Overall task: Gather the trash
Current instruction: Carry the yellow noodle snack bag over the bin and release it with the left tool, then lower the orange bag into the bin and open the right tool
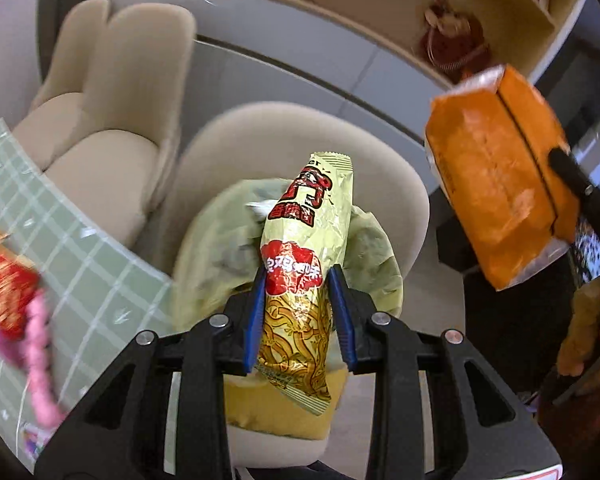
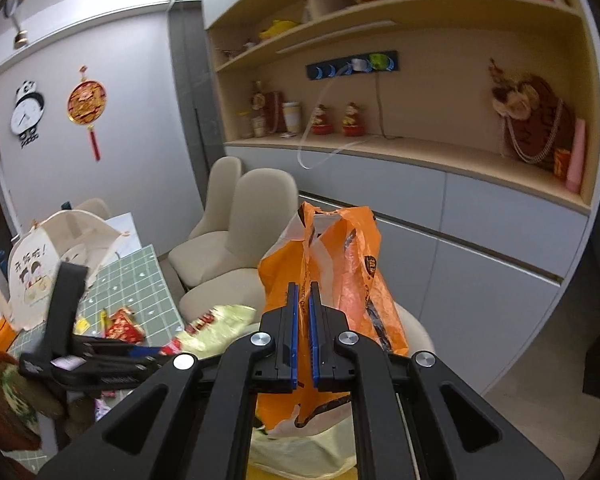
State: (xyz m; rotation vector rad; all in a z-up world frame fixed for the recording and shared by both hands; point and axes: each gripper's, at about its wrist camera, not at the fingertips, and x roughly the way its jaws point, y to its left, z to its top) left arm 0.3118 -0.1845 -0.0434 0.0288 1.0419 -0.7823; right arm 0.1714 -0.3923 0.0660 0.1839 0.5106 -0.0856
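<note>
My left gripper (image 1: pixel 299 286) is shut on a pale green and gold snack wrapper (image 1: pixel 306 248) and holds it upright above an open pale green bag (image 1: pixel 216 256) on a beige chair (image 1: pixel 284 140). My right gripper (image 2: pixel 304 304) is shut on an orange plastic bag (image 2: pixel 356 264) and holds it up over the same chair. The orange bag shows in the left wrist view (image 1: pixel 496 176) to the upper right. The wrapper and left gripper show in the right wrist view (image 2: pixel 220 328) at the lower left.
A table with a green checked cloth (image 1: pixel 60 232) is on the left, with a red packet (image 1: pixel 8 284) and a pink cord on it. A white tote bag (image 2: pixel 60 256) stands on the table. Two more beige chairs (image 2: pixel 236 216) and a shelf cabinet (image 2: pixel 420 152) stand behind.
</note>
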